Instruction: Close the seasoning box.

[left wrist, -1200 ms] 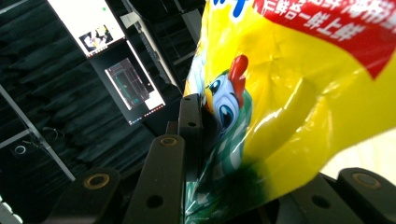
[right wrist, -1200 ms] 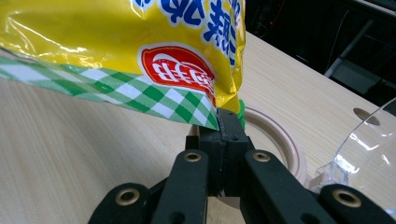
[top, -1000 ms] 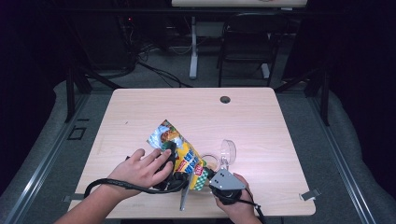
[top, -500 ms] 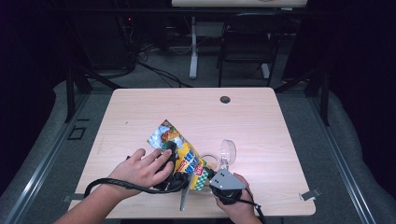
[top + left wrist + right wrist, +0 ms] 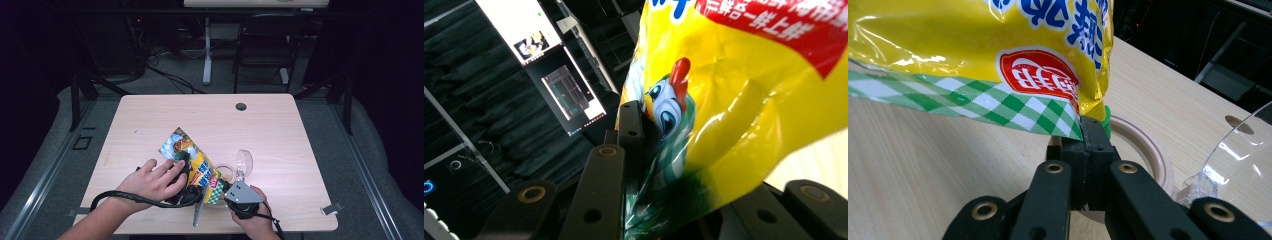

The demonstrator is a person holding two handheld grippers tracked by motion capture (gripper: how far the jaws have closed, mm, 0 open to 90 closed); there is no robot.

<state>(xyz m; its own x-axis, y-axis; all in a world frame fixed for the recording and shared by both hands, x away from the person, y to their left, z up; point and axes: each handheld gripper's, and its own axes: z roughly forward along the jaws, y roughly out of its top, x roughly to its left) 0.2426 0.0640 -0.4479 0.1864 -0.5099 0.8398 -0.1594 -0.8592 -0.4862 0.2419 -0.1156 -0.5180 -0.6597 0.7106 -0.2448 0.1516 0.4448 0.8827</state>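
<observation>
Snack bag [image 5: 192, 162] lies low over the near middle of the bench [image 5: 280, 125]. Right claw [image 5: 1091, 137] is clamped together on the bag's green-checked corner. Left claw [image 5: 684, 165] grips the bag's yellow body. Just beyond stand a tape ring [image 5: 1148, 145] and a clear plastic cup [image 5: 244, 161].

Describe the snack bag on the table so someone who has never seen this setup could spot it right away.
On the light wooden table, look at the near edge, between the person's two hands. The snack bag lies there, its ends gripped by the left gripper and right gripper. It is bright yellow with a cartoon rooster, red label and green-checked edge, unlike the clear plastic container and beige ring beside it.
</observation>
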